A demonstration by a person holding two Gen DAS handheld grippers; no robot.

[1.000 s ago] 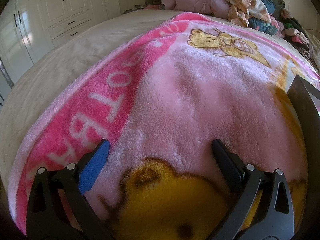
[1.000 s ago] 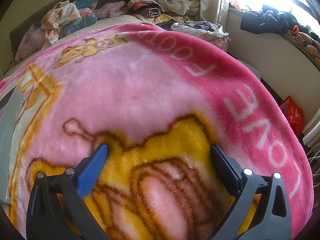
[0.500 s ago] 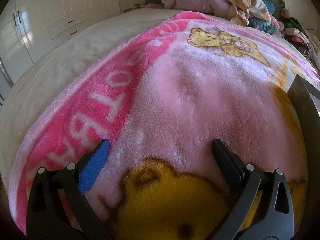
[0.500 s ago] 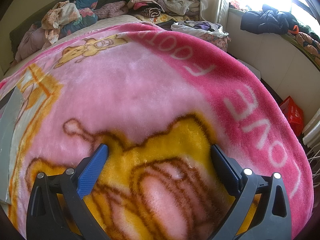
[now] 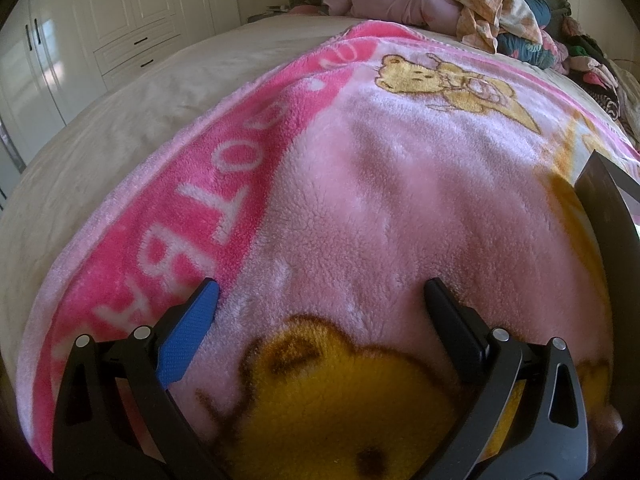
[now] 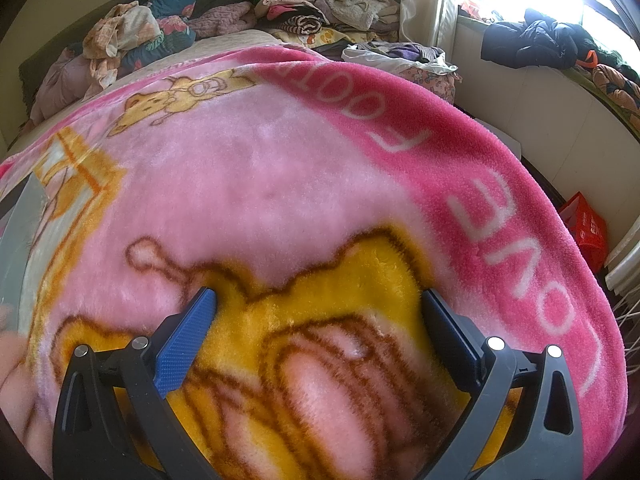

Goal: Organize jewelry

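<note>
No jewelry shows in either view. My left gripper (image 5: 320, 292) is open and empty, low over a pink fleece blanket (image 5: 360, 184) with yellow bear prints. At its right edge stands the dark side of a box or tray (image 5: 608, 216). My right gripper (image 6: 318, 300) is open and empty over the same blanket (image 6: 260, 168). The grey edge of that box or tray (image 6: 18, 232) shows at the far left of the right wrist view. Its contents are hidden.
The blanket lies on a bed with a beige sheet (image 5: 120, 100). Piled clothes (image 5: 480, 20) sit at the head of the bed. White wardrobes (image 5: 100, 20) stand to the left. A window sill with clothes (image 6: 540, 40) and a red bag (image 6: 586, 228) lie to the right.
The left gripper has tipped a little, so the view has shifted slightly. The right gripper has drifted a little, with slight blur at the left edge. Both stay open and empty.
</note>
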